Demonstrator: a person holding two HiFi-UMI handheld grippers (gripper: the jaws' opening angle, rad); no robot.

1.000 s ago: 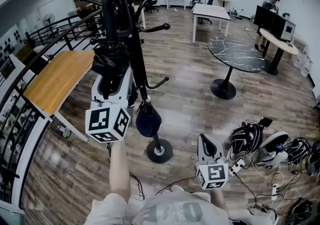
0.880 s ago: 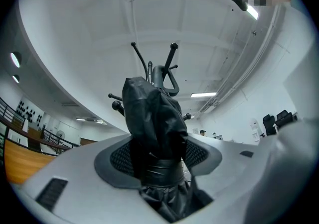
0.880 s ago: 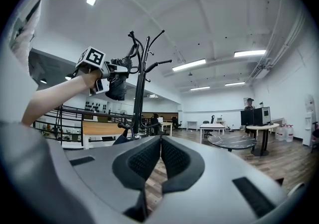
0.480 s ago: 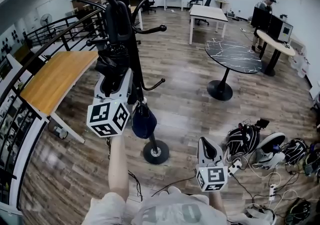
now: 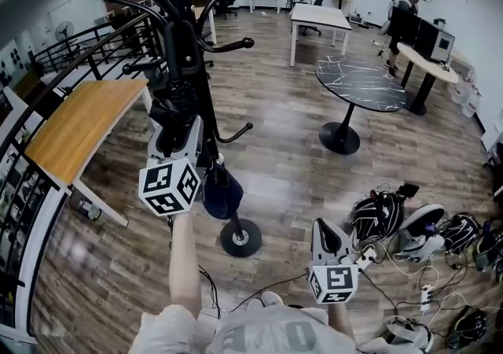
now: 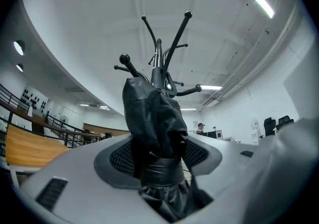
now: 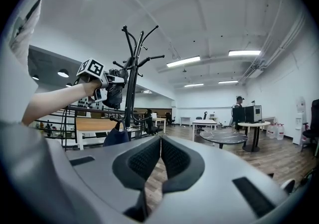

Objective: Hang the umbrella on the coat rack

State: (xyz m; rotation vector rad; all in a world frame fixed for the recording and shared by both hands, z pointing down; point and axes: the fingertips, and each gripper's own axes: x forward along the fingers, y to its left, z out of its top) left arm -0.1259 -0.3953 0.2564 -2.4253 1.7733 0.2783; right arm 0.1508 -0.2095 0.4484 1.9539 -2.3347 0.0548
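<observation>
A black folded umbrella (image 5: 174, 108) stands upright in my left gripper (image 5: 174, 130), which is shut on its gathered fabric (image 6: 154, 118). The umbrella's thick curved handle (image 5: 169, 26) rises against the black coat rack (image 5: 192, 69), level with its arms. In the left gripper view the rack's hooks (image 6: 159, 63) fan out right behind the umbrella, and the left gripper (image 6: 159, 157) pinches the fabric between its pads. My right gripper (image 5: 324, 226) hangs low at the right, shut and empty, away from the rack. Its own view shows the right gripper (image 7: 160, 156) with pads touching and the rack (image 7: 132, 68) off to the left.
A dark blue bag (image 5: 222, 193) hangs on a low hook above the rack's round base (image 5: 240, 237). A wooden desk (image 5: 82, 120) and a railing (image 5: 63, 53) lie left. A round dark table (image 5: 357, 81), bags and cables (image 5: 393, 215) and a person (image 5: 409, 0) are right.
My left gripper has sunk a little beside the rack pole with the umbrella still in it. The right gripper has stayed about where it was, still shut.
</observation>
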